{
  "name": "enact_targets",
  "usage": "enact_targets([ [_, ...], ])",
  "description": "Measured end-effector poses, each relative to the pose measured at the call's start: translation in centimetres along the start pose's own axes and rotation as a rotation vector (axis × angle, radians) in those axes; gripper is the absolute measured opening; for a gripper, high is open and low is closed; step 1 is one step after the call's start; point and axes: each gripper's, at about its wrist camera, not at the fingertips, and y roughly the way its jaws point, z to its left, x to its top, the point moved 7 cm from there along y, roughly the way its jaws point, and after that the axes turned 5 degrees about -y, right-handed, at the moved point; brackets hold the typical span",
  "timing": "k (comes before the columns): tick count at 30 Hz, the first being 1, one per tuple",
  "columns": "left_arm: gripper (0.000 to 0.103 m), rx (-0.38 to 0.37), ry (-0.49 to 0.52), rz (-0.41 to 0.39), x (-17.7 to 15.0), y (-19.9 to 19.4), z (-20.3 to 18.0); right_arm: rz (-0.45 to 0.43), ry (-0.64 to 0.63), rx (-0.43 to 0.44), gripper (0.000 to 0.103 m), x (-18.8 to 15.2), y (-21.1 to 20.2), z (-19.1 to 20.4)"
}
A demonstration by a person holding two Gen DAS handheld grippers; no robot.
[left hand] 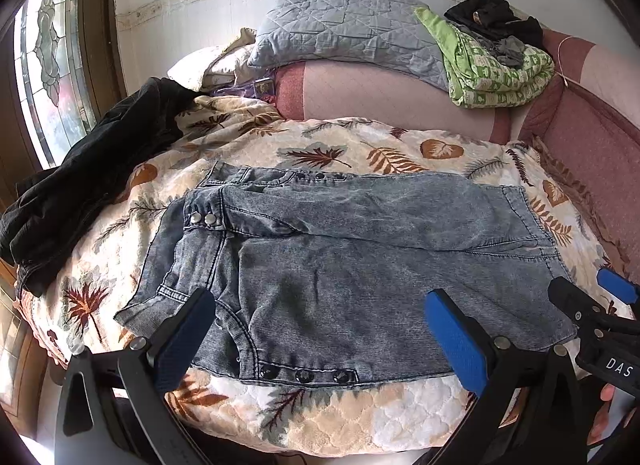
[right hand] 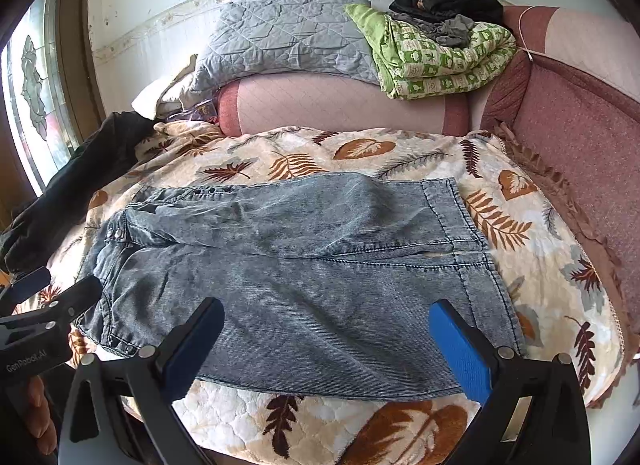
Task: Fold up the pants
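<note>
pants (left hand: 340, 261) flat mid-blanket (left hand: 400, 417), legs side by side | left gripper (left hand: 320, 329), right gripper (right hand: 326, 339) both released, hovering at near edge | next, likely: grasp near edge, fold over

soft daylight from left window (left hand: 48, 77), fisheye-warped edges

Each hand-held gripper (left hand: 320, 329) (right hand: 326, 339) has black plastic arms, blue ribbed pads (left hand: 456, 341), silver screws, and white lettering; bare skin shows behind.
</note>
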Motion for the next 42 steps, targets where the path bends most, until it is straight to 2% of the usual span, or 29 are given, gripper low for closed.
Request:
enact_targets([
  [42,0.103,0.001,-0.013,0.030,-0.4,1.3,1.5,0.023,-0.017,0.016,0.103,-0.2,1.1,1.0],
])
